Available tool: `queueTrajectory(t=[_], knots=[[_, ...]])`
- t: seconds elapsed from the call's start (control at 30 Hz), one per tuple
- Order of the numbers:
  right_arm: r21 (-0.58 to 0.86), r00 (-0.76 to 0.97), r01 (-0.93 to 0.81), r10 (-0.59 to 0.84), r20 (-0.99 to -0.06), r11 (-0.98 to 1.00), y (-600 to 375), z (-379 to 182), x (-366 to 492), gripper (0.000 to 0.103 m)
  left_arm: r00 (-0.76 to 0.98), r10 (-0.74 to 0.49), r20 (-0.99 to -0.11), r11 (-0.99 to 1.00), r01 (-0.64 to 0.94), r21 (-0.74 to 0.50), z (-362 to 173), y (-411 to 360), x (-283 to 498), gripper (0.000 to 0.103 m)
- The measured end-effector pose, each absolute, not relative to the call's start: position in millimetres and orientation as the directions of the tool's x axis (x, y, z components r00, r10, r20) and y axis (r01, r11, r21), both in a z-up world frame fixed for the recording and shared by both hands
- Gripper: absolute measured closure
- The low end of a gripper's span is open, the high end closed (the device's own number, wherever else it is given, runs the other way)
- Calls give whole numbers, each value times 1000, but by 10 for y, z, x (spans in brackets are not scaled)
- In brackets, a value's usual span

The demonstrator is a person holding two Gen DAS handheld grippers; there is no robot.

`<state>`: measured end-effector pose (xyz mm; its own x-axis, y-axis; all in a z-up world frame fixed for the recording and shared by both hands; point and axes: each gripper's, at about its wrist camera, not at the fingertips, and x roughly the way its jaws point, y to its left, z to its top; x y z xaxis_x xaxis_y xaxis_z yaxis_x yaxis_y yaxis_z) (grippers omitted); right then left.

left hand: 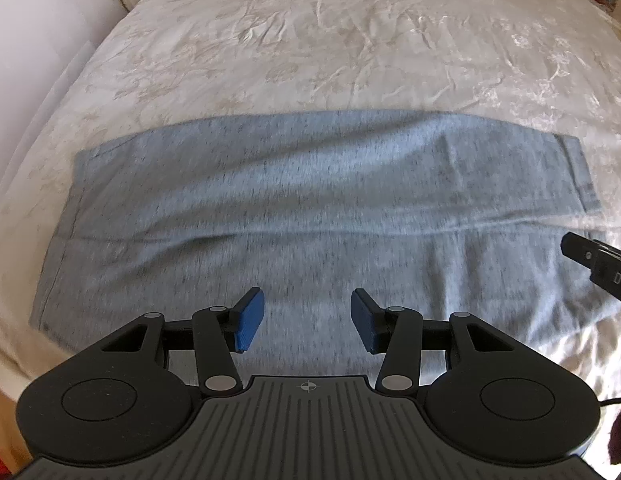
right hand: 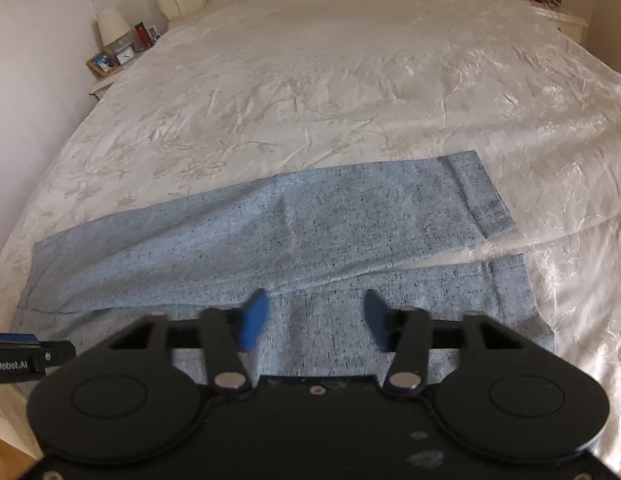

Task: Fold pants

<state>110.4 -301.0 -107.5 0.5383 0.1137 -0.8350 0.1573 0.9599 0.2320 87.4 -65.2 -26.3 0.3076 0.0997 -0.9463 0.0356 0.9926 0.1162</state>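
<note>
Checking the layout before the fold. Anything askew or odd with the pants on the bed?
Slightly askew. In the right wrist view the two legs of the pants splay apart at the hem end, showing a wedge of bedspread between them. Light wrinkles run along the cloth. No damage or spill shows; both pairs of tongs stand open above it.

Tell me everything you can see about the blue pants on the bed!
The pants are light blue-grey, speckled knit cloth, soft-looking and a bit wrinkled. They lie flat across the cream bedspread, near its front edge. Both legs stretch sideways, one beside the other, with stitched hems at the right end, where a narrow gap shows between the legs. Nothing visibly grips them.
</note>
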Motion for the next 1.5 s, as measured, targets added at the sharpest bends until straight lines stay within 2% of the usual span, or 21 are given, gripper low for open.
queueTrajectory(t=[0.1, 0.23, 0.37, 0.67, 0.77, 0.93, 1.07, 1.1, 1.13, 1.17, 1.33, 1.5], knots=[[226, 528, 156, 113, -842, 962, -3021, -1152, 1318, 69, 311, 94, -946, 993, 37, 111, -316, -574, 1041, 56], [156, 533, 84, 88, -842, 984, -3028, -1272, 1708, 64, 310, 89, -947, 994, 32, 103, -420, -455, 1271, 56], [128, 536, 12, 102, -838, 992, -3099, -1470, 2180, 64, 296, 88, -951, 996, 3, 93, -544, -325, 1509, 56], [80, 494, -253, 200, -846, 964, -3228, -2035, 3206, 62, 252, 83, -964, 996, -46, 74, -849, -176, 1869, 56], [73, 459, -350, 239, -856, 934, -3210, -2183, 3468, 56, 241, 83, -967, 996, -45, 74, -921, -169, 1931, 56], [4, 406, -535, 261, -876, 845, -3043, -2432, 3678, 52, 249, 60, -967, 998, -45, 50, -964, -116, 2018, 56], [11, 357, -587, 270, -894, 809, -2968, -2591, 3740, 53, 265, 58, -963, 998, -52, 46, -945, -110, 2059, 56], [29, 338, -585, 276, -900, 810, -2965, -2592, 3748, 58, 267, 56, -962, 998, -55, 43, -937, -111, 2071, 56], [48, 325, -581, 285, -902, 813, -2963, -2570, 3737, 82, 270, 54, -961, 998, -58, 40, -928, -111, 2085, 56], [56, 325, -579, 294, -899, 813, -2962, -2530, 3709, 102, 272, 47, -961, 998, -60, 32, -915, -110, 2096, 56], [-40, 423, -633, 301, -855, 773, -2878, -2105, 3216, 101, 287, 8, -958, 998, -62, -10, -875, -103, 2235, 56], [-29, 466, -622, 339, -817, 783, -2887, -1843, 2557, 101, 286, -86, -954, 987, -109, -121, -874, -64, 2457, 56]])
